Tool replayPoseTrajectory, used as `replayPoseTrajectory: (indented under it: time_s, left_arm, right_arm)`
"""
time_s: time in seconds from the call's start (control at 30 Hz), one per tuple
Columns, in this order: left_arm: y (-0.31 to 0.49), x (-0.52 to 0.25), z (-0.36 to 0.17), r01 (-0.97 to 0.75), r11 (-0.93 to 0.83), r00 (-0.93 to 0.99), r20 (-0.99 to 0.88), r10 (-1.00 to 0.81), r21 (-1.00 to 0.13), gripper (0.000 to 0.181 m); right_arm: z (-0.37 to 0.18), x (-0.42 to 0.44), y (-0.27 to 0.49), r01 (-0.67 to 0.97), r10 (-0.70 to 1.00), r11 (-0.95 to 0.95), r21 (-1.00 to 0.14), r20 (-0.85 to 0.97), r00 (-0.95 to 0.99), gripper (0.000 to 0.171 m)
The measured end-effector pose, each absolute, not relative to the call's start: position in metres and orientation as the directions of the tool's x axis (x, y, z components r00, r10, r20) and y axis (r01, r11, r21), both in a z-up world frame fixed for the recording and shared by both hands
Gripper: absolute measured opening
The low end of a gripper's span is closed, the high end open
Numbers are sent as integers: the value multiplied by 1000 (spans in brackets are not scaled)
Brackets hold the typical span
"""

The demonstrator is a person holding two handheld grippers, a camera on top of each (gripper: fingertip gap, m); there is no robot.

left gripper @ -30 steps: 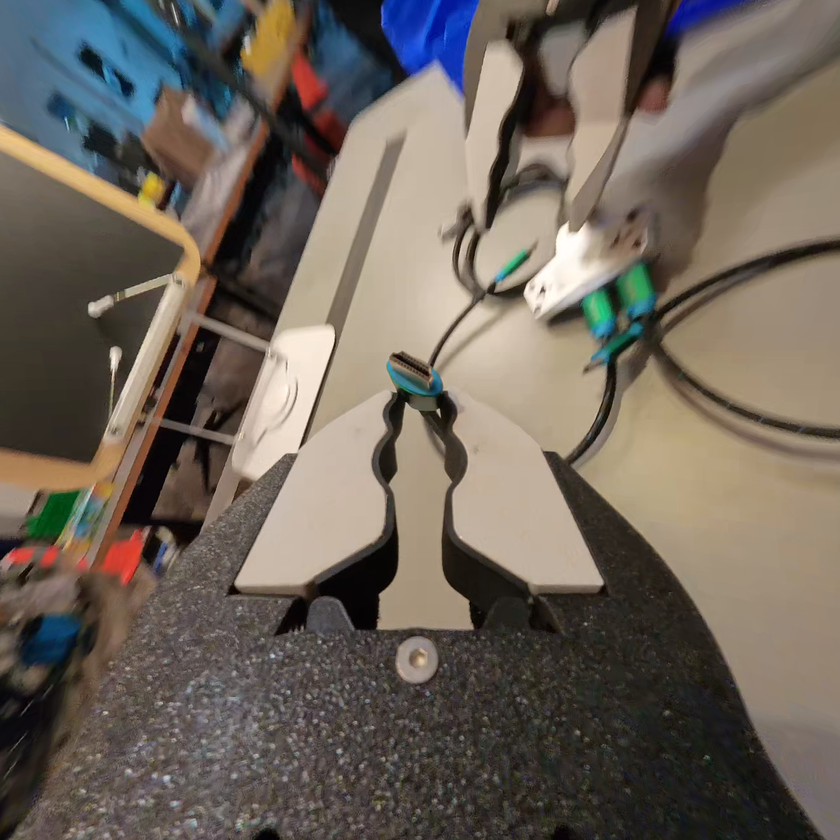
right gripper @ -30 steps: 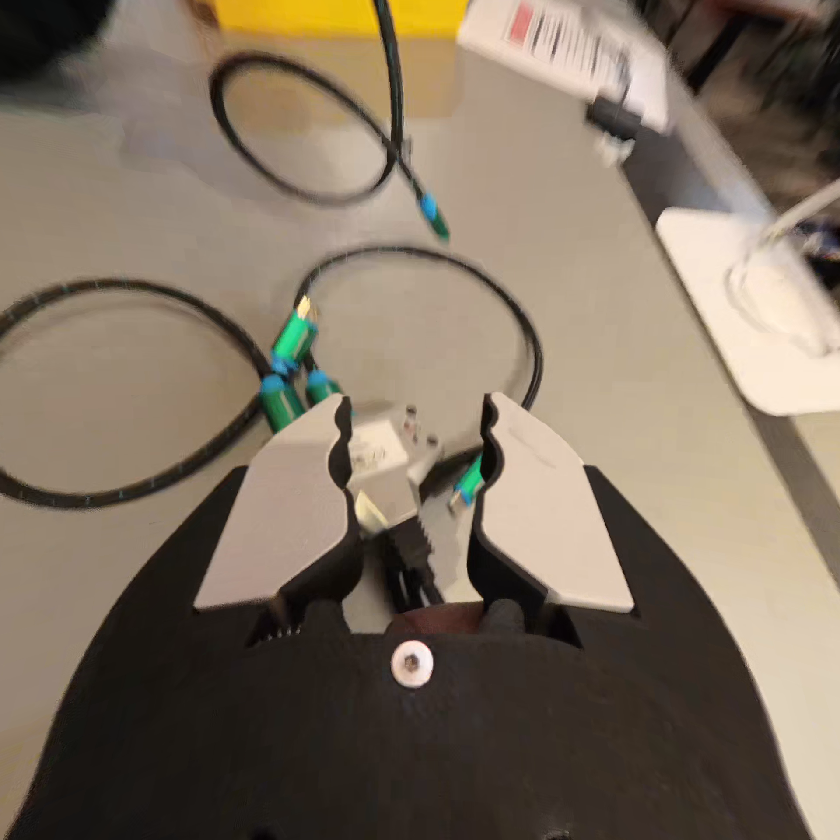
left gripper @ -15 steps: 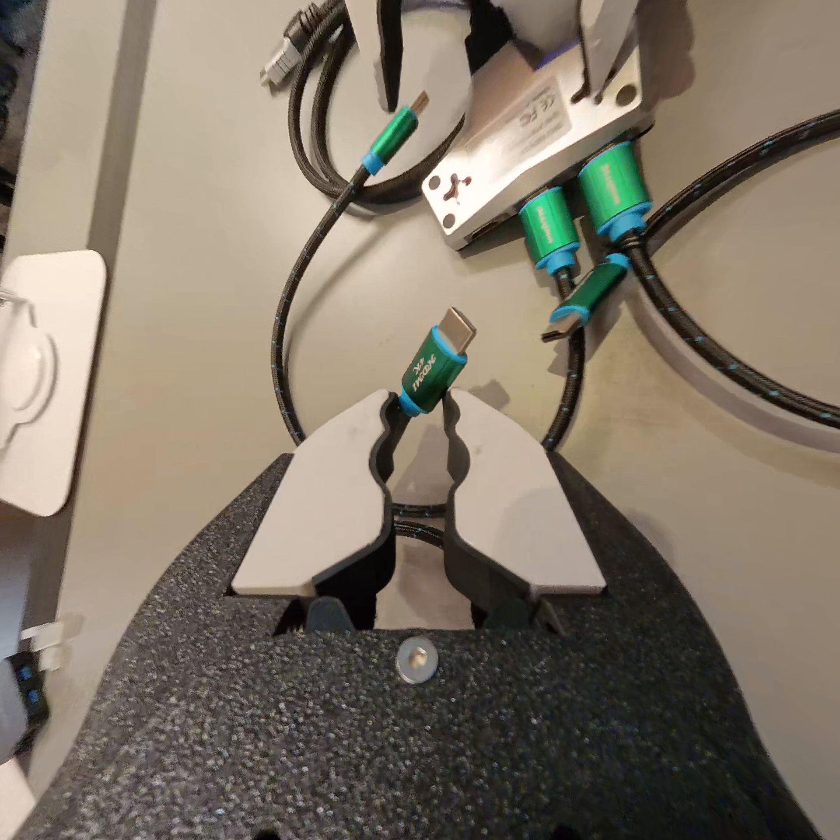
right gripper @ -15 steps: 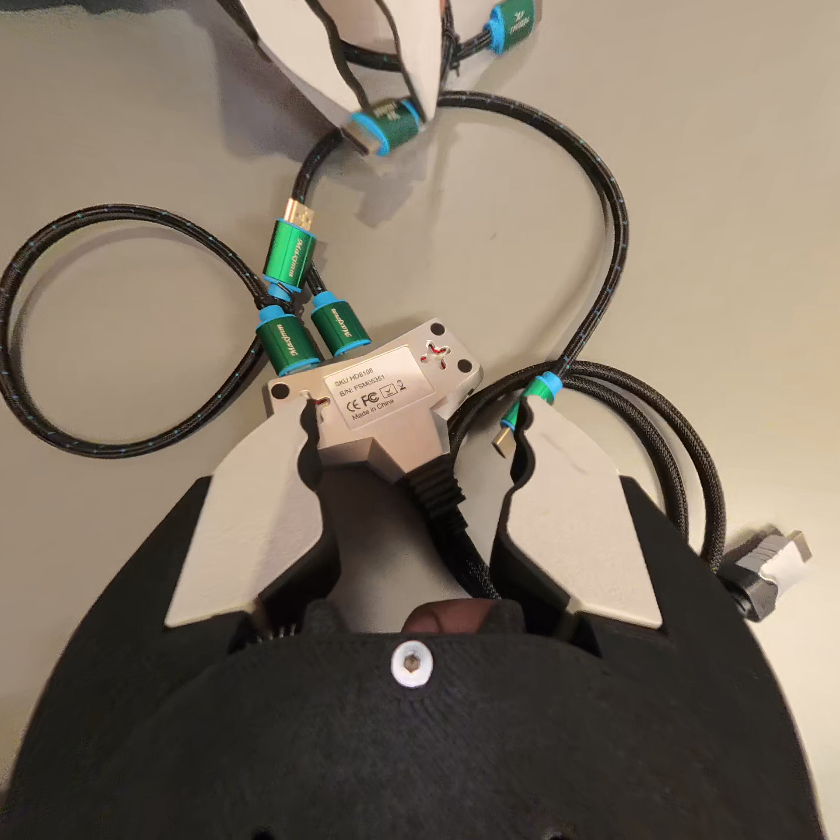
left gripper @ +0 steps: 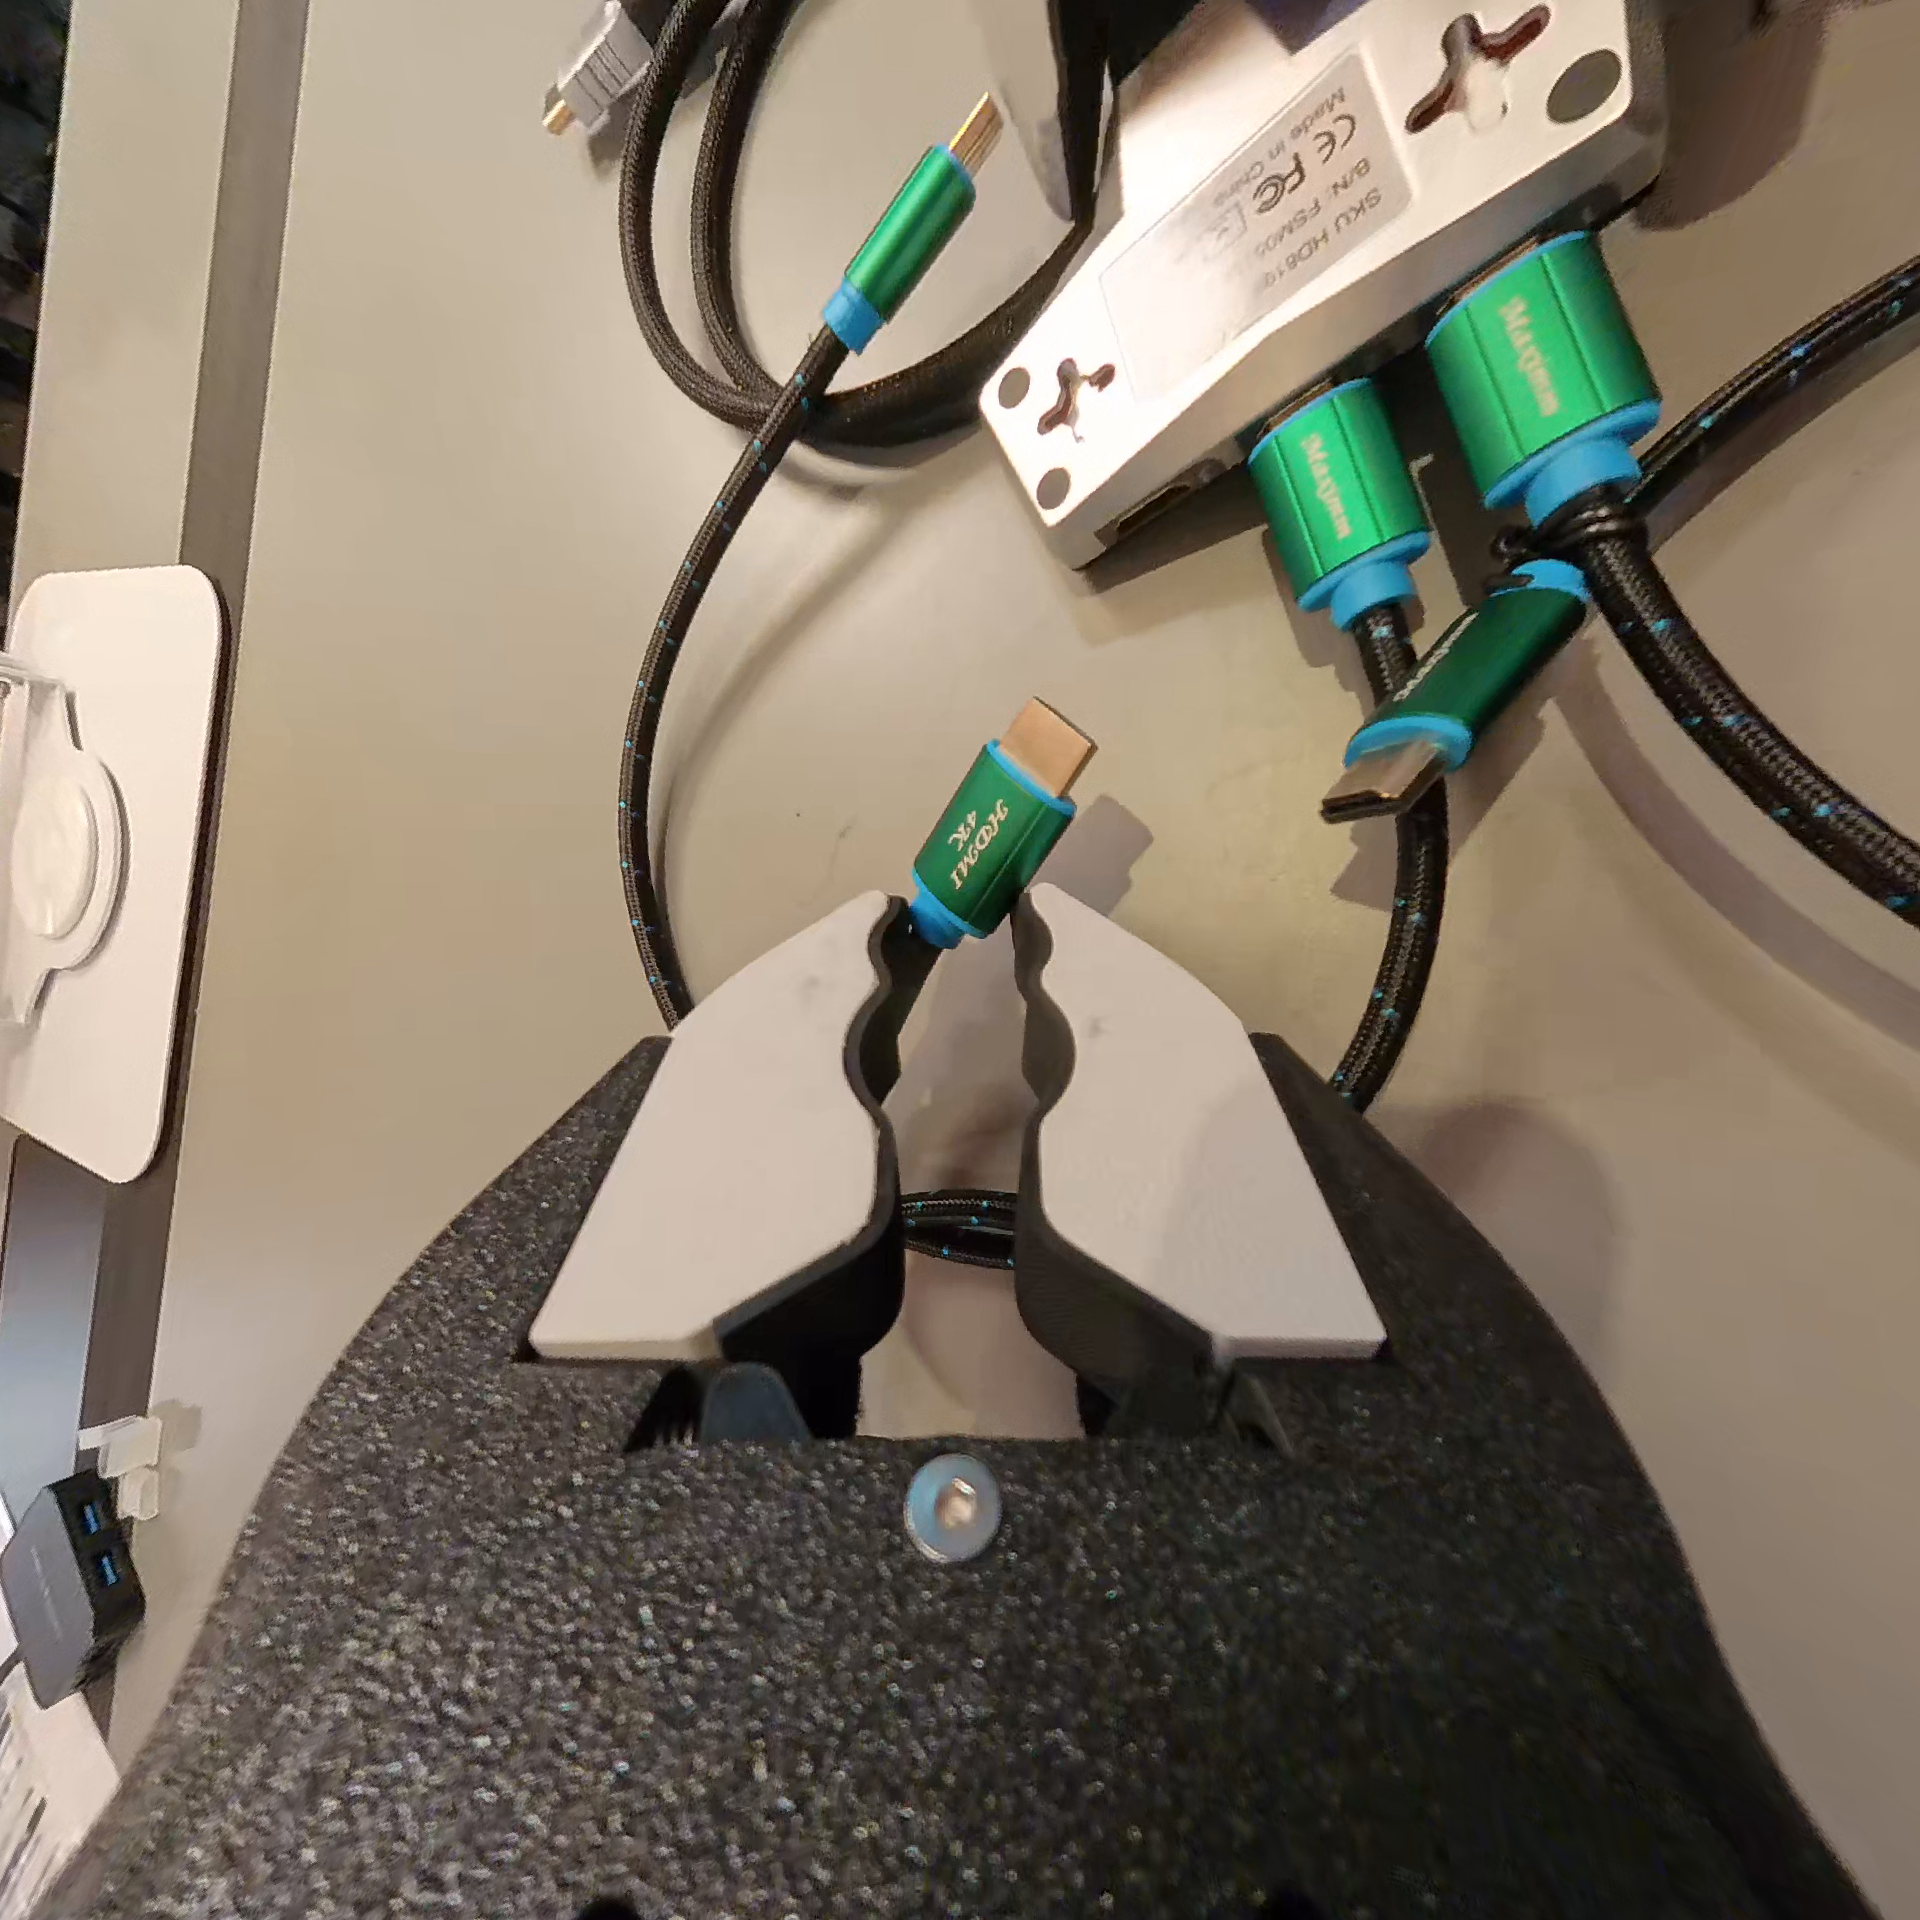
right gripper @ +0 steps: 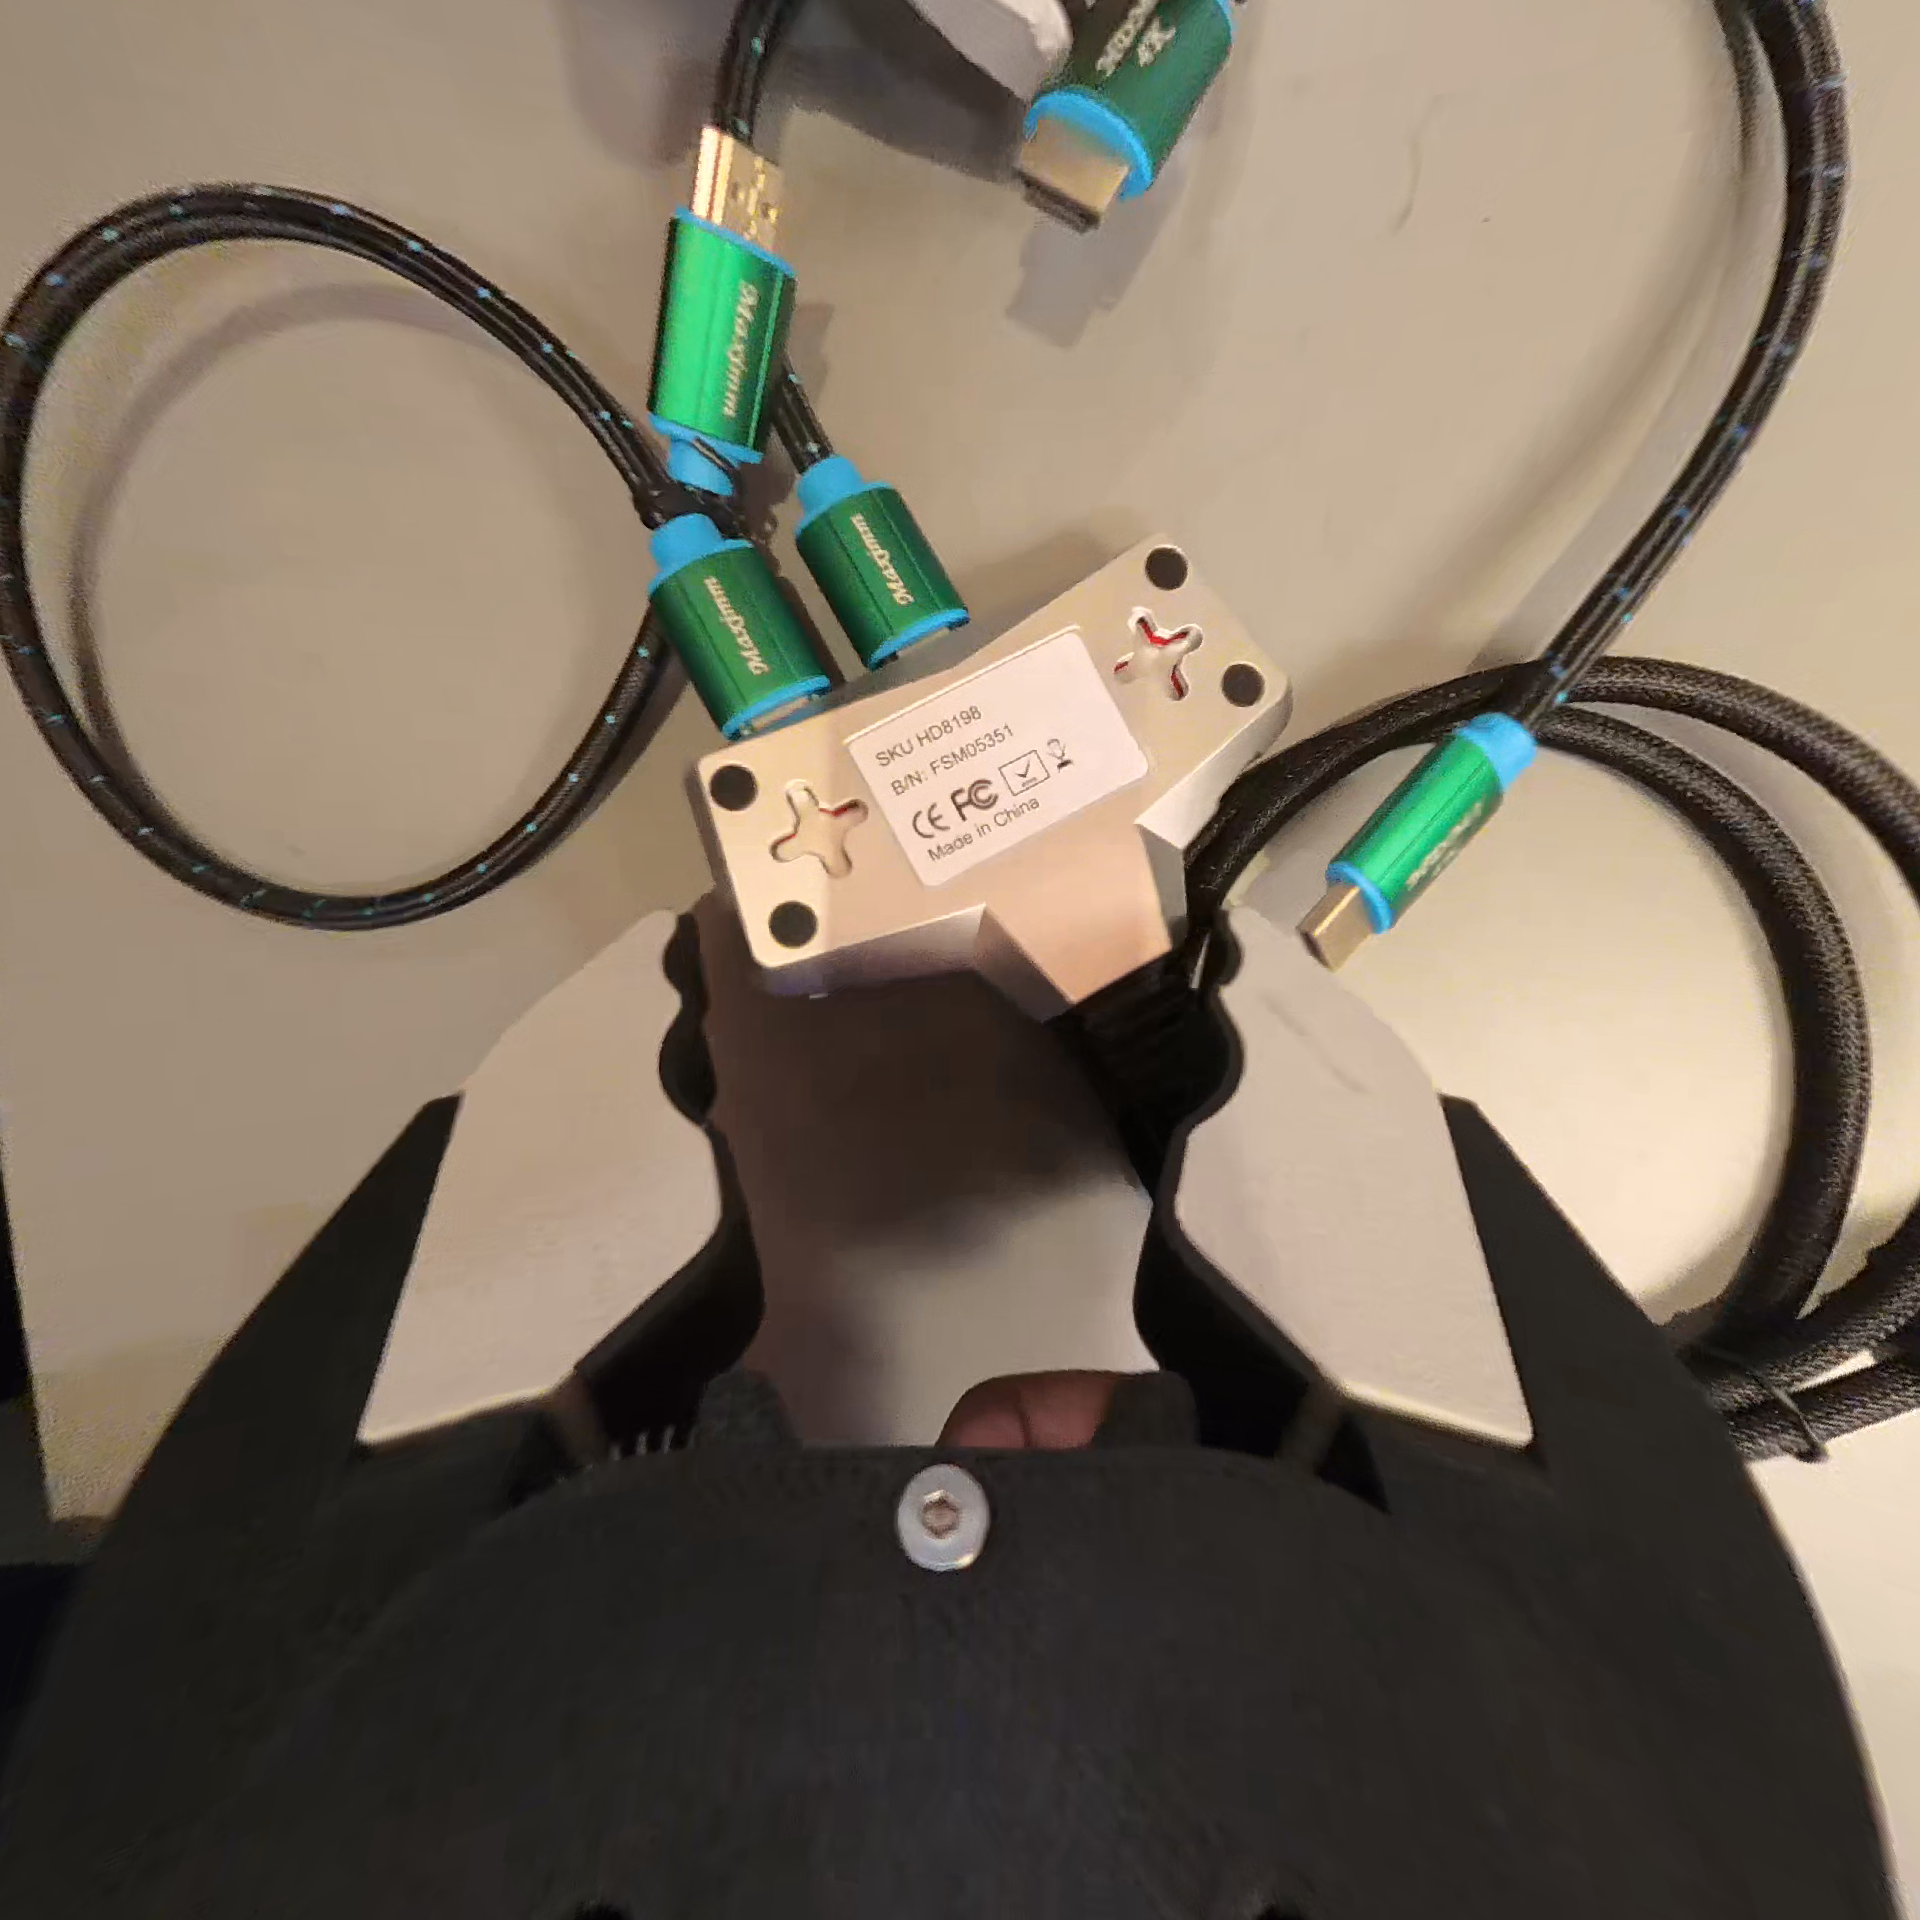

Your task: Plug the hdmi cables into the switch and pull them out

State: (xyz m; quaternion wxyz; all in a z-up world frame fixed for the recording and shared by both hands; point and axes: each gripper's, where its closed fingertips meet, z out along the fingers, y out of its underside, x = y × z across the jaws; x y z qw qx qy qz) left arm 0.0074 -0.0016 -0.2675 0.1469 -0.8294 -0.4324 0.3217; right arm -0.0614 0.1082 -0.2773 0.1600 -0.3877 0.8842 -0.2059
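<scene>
A silver HDMI switch (left gripper: 1247, 312) lies underside up on the beige table, with two green plugs (left gripper: 1335, 499) (left gripper: 1538, 374) in its ports and an open port (left gripper: 1153, 509) beside them. My left gripper (left gripper: 961, 914) is shut on the rear end of a green HDMI plug (left gripper: 997, 831), whose metal tip points at the switch a short way off. My right gripper (right gripper: 951, 935) clasps the narrow rear end of the switch (right gripper: 987, 790), beside its black cable. The held plug (right gripper: 1122, 104) shows at the top of the right wrist view. Loose green plugs lie nearby (left gripper: 1455, 696) (left gripper: 914, 218).
Braided black cables loop around the switch (right gripper: 260, 883) and coil at the right (right gripper: 1829, 1039). A white pad (left gripper: 104, 862) and a small dark USB hub (left gripper: 62, 1590) sit at the table's left edge. A grey connector (left gripper: 603, 83) lies at the back. There is about 15 cm between the tips of the two grippers.
Both grippers have come down close over the table and steadied. My left gripper has carried its plug nearer to the switch. The right gripper has kept its hold on the switch.
</scene>
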Motion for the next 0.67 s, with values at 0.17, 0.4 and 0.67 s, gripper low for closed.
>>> replayPoseTrajectory:
  time_s: [0.17,0.4,0.67]
  left_arm:
    - [-6,10,-272,654,-594,418,-430,800,-469,19]
    - [-7,20,-264,714,-491,383,-308,871,-499,22]
    - [-7,35,-260,817,-398,341,-208,917,-417,20]
  right_arm:
    - [-279,-54,96,-616,-748,589,-523,-62,-661,84]
    - [-276,-36,79,-572,-701,543,-615,43,-712,81]
    - [-271,-17,73,-553,-653,520,-651,114,-749,77]
